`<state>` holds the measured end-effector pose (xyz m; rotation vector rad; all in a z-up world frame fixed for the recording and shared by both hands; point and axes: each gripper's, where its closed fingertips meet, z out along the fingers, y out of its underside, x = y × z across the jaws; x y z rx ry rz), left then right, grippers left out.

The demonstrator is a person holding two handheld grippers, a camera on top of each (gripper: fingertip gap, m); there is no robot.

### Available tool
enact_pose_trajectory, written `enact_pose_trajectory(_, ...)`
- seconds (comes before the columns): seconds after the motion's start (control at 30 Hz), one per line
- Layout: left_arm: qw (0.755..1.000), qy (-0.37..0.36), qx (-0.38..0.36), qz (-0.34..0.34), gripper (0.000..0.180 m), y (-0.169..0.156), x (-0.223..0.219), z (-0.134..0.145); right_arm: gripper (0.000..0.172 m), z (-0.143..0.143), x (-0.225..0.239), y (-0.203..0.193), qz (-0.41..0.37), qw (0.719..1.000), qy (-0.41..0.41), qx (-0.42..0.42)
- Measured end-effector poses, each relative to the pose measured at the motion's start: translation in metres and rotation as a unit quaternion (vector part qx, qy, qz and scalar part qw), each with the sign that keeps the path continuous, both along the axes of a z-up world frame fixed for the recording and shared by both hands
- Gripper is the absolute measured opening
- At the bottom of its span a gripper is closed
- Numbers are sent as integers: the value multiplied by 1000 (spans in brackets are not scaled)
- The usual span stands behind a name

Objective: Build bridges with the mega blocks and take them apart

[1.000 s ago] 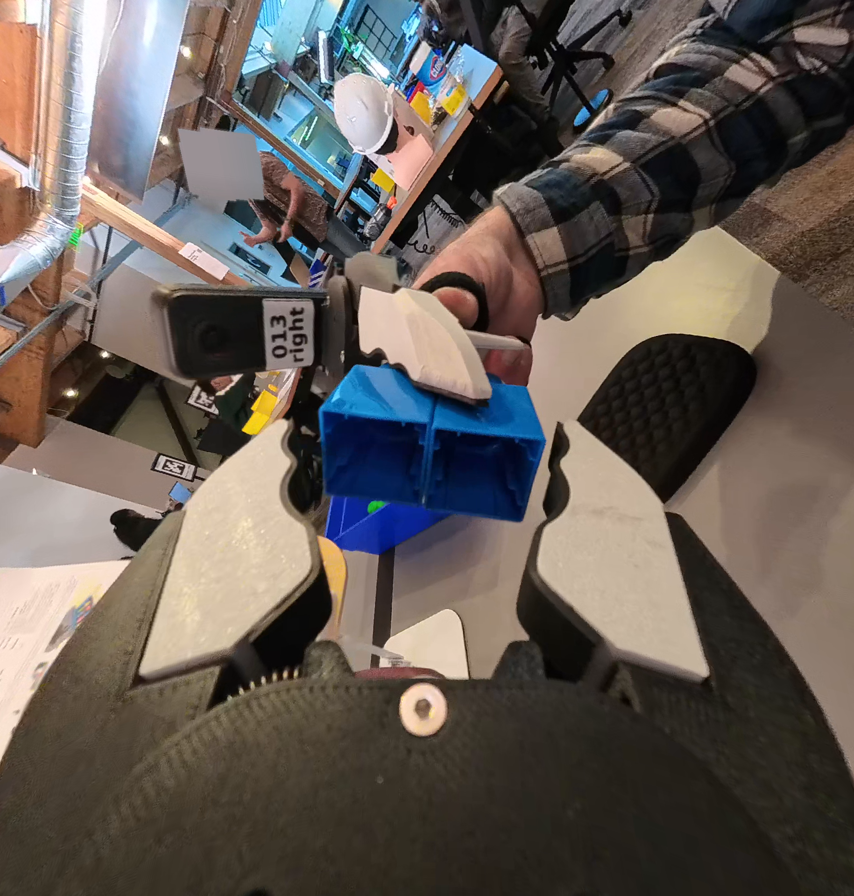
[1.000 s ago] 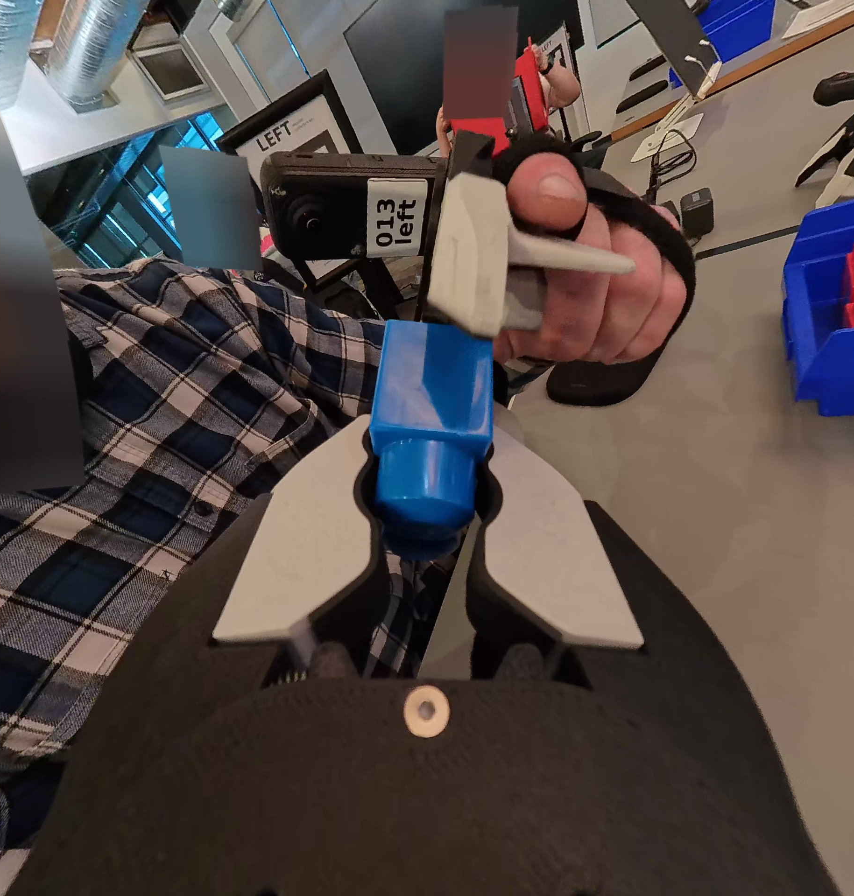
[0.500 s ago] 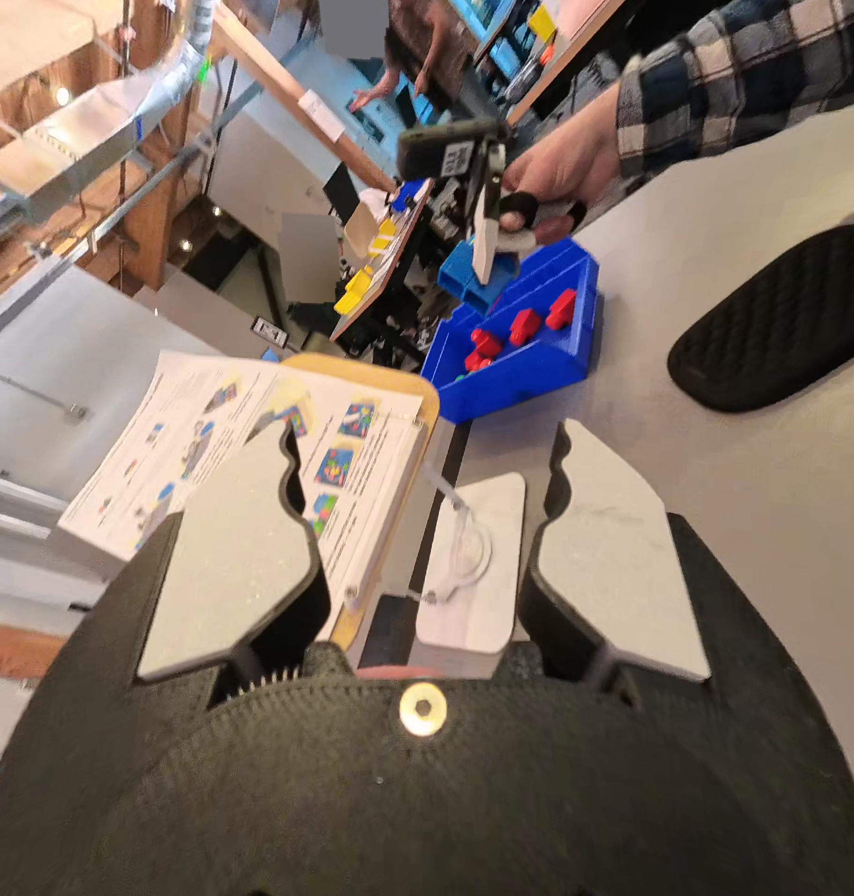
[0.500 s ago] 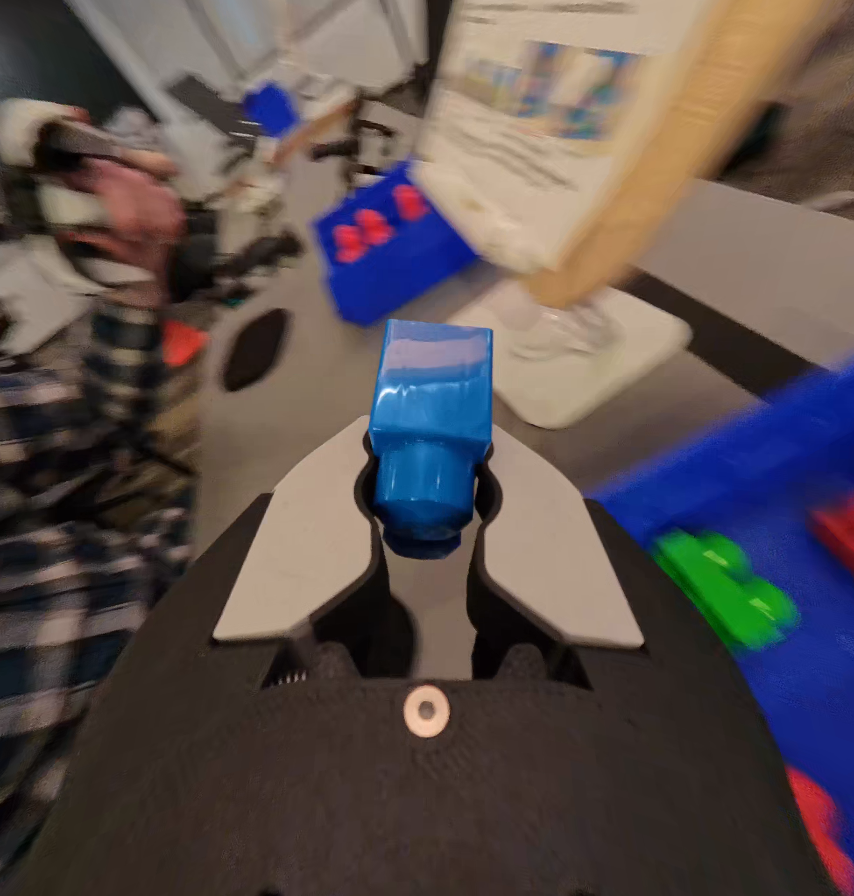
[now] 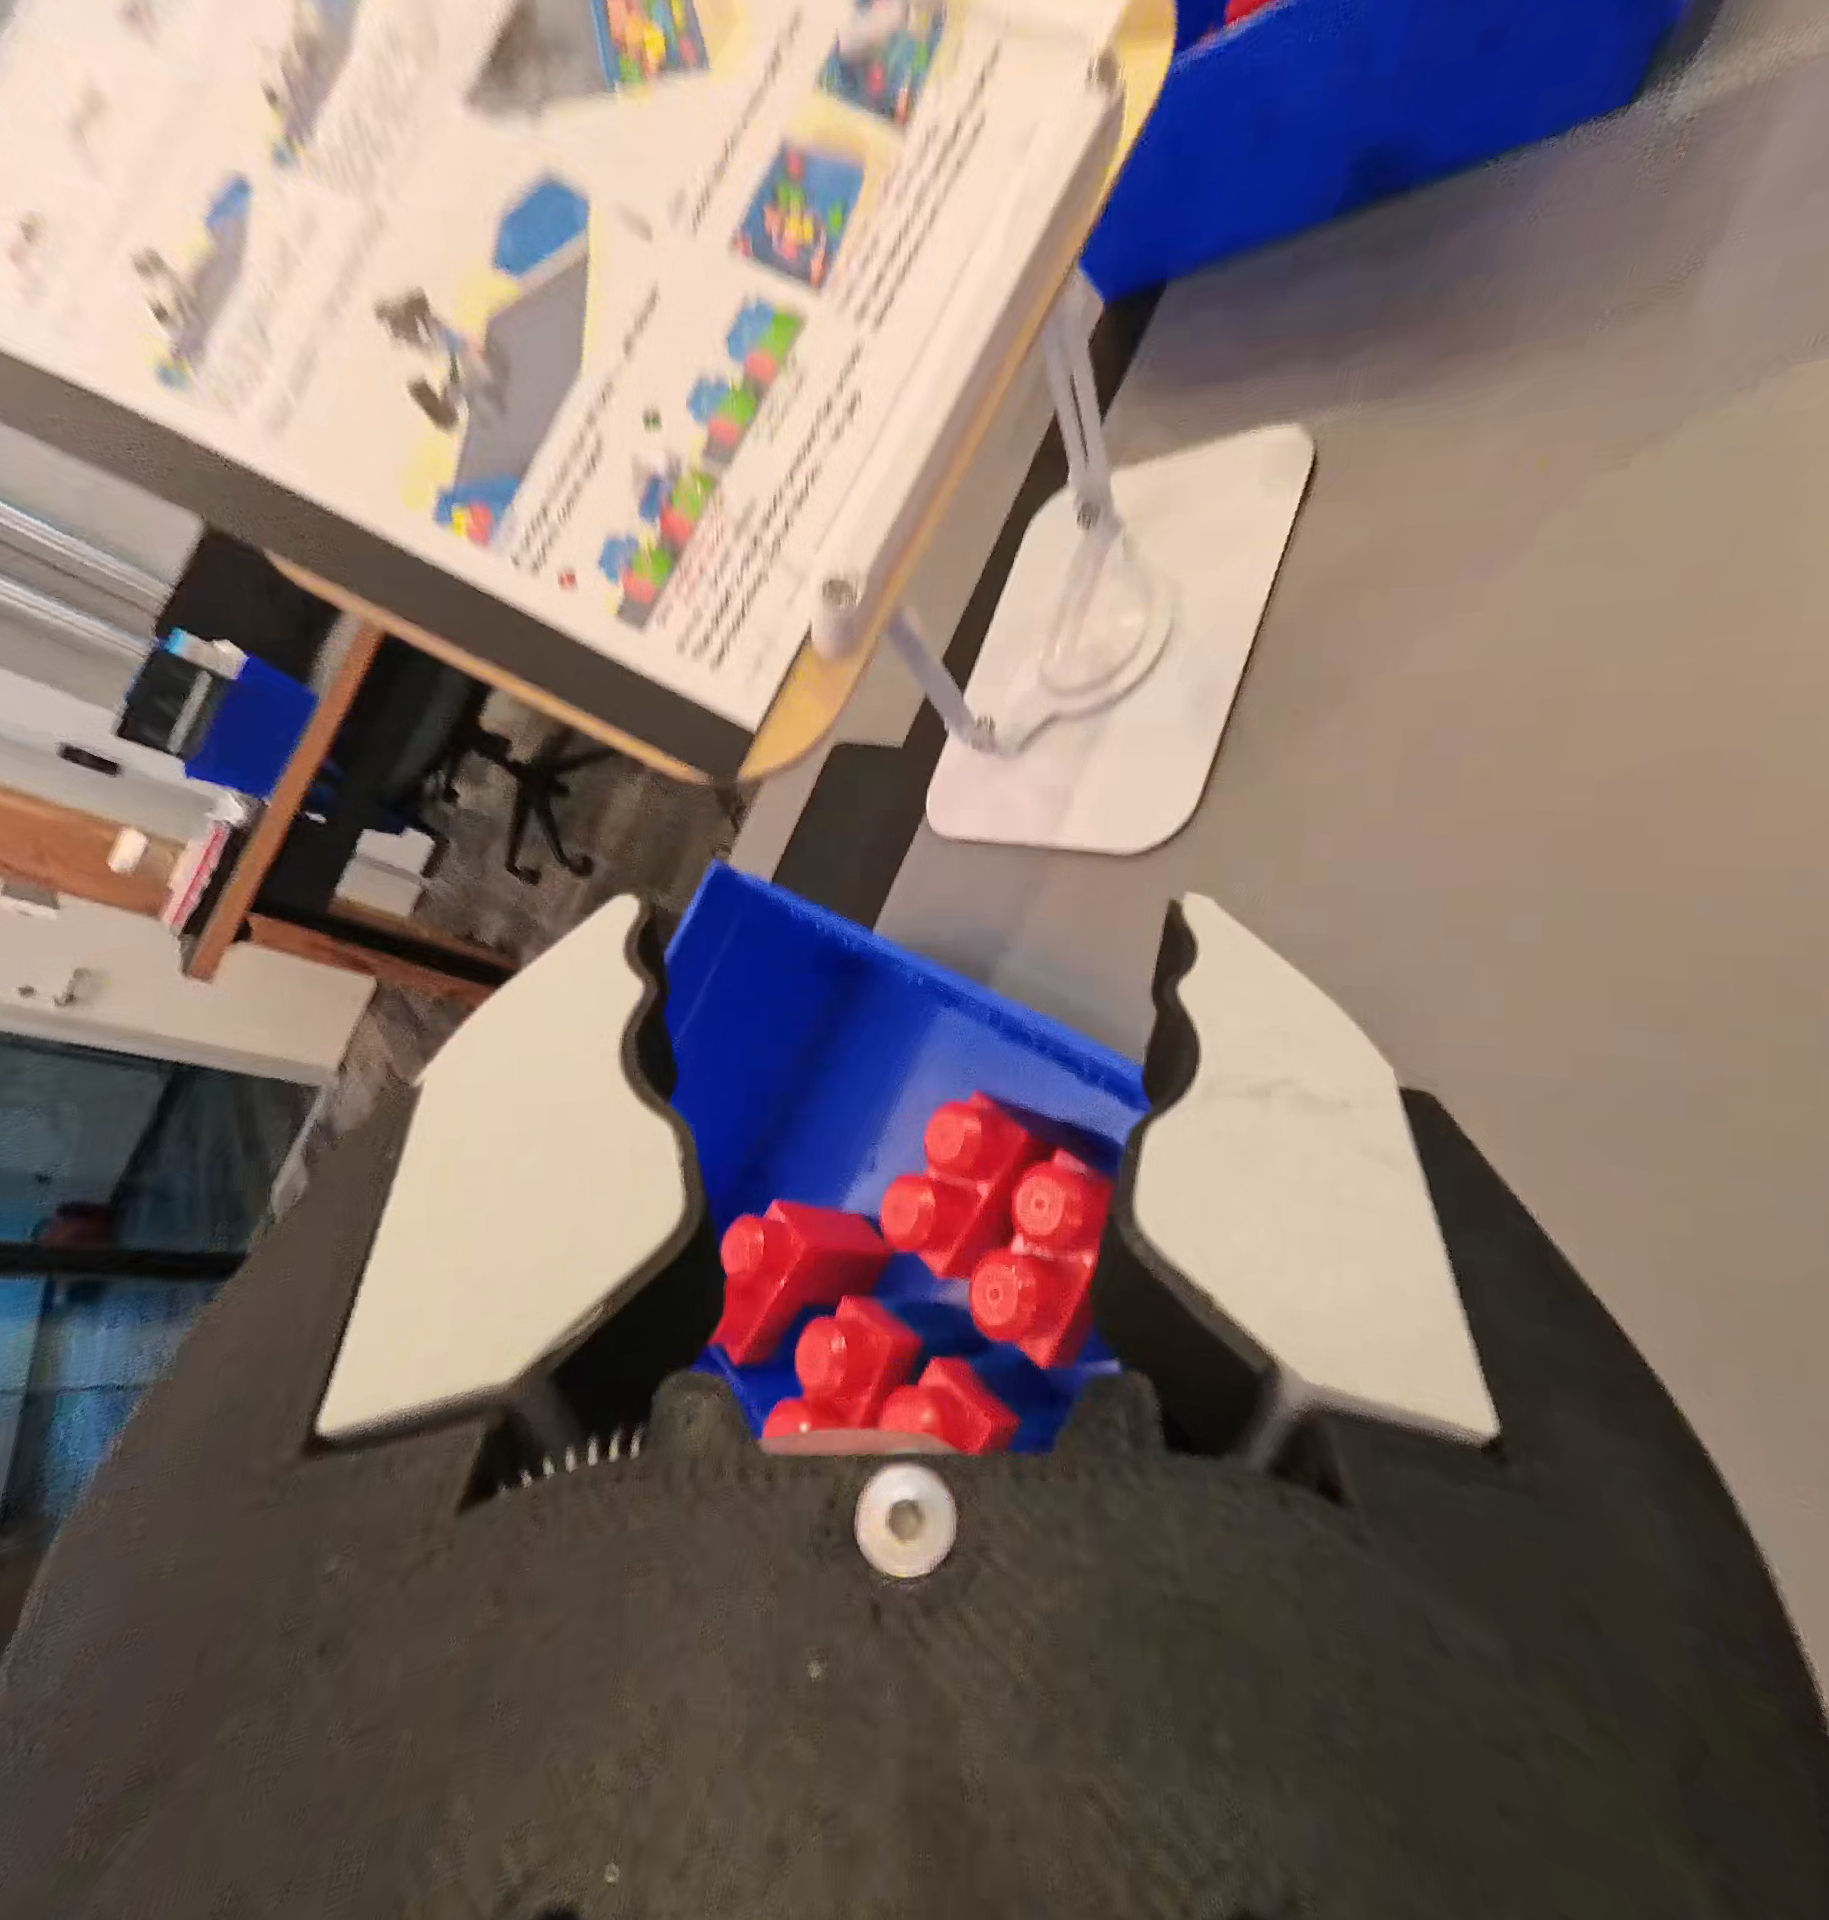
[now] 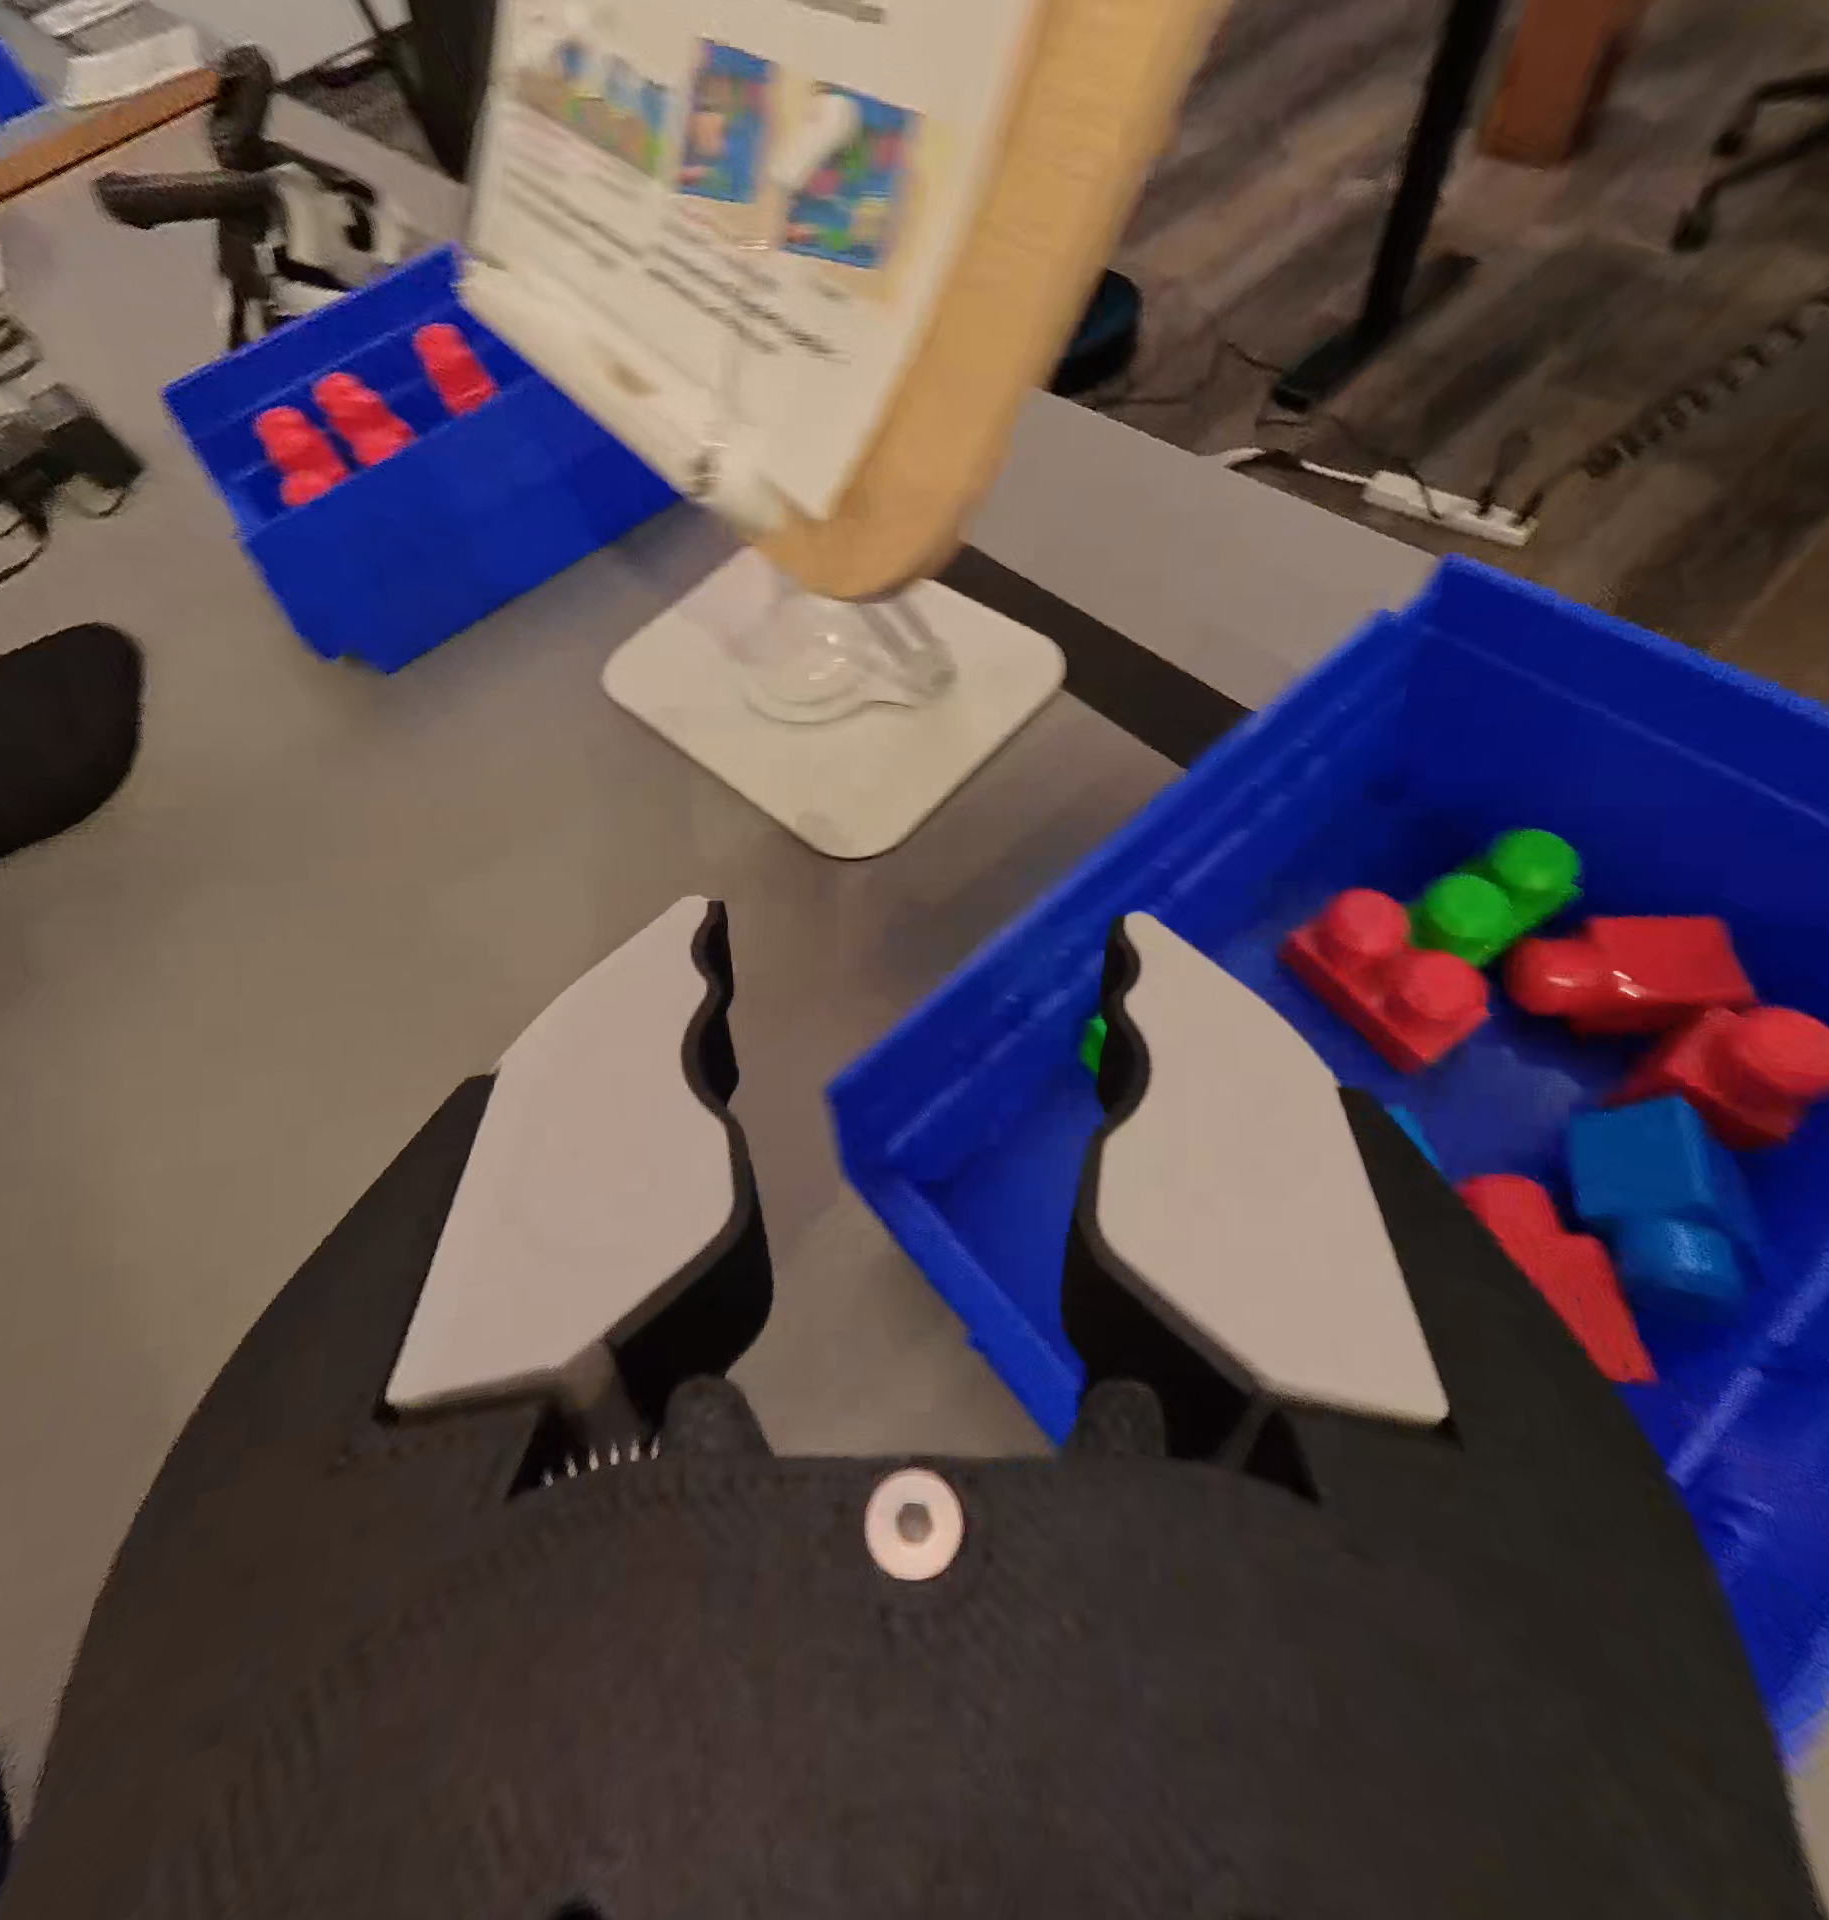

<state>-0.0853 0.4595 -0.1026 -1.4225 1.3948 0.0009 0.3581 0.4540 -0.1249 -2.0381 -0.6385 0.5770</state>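
Grey pads on both my grippers stand spread with nothing between them that they press on. My left gripper hangs over a blue bin at the lower centre of its frame, and red blocks lie loose on the bin floor just under the jaws. My right gripper straddles the near wall of a second blue bin: one finger sits over the grey table, the other over the bin's inside. Further right in that frame lie the mixed pieces, a red two-stud block, a green block touching it, and a blue block lower down. At the upper left of the same frame a third bin holds more red blocks, and the instruction board tilts on its clear stand over a white base plate in the upper centre.

The risks, as I judge them: with the right jaws astride the bin wall, dropping straight down would strike the rim and could tip or shove the bin. On the left, the red blocks crowd each other, so closing may catch two at once or pinch one on a corner and let it twist out. Both views are blurred, so my aim is uncertain.
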Motion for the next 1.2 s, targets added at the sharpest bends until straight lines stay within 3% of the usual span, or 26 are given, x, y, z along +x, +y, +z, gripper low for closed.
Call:
enact_pose_trajectory(0.23, 989, 95, -115, 9, 70, 40, -45, -62, 64, -16, -67, -41, 87, 996, 24, -22)
enact_pose_trajectory(0.5, 962, 199, -187, -9, 47, 87, -68, -116, 62, -31, -95, -54, 110, 992, 29, -46)
enact_pose_trajectory(0.73, 916, 245, -312, -54, 42, 87, -79, -150, 59, -31, -107, -56, 125, 991, 19, -53)
enact_pose_trajectory(0.9, 911, 219, -341, -81, 33, 84, -65, -155, 58, -36, -119, -49, 132, 990, 5, -52)
enact_pose_trajectory(1.0, 916, 220, -329, -62, 32, 90, -71, -151, 54, -27, -134, -48, 146, 989, 1, -31)
enact_pose_trajectory(1.1, 927, 214, -305, -43, 32, 90, -74, -126, 55, -9, -164, -53, 179, 984, -16, 2)
enact_pose_trajectory(1.2, 939, 208, -273, -39, 31, 75, -63, -83, 54, 10, -207, -60, 222, 973, -46, 46)
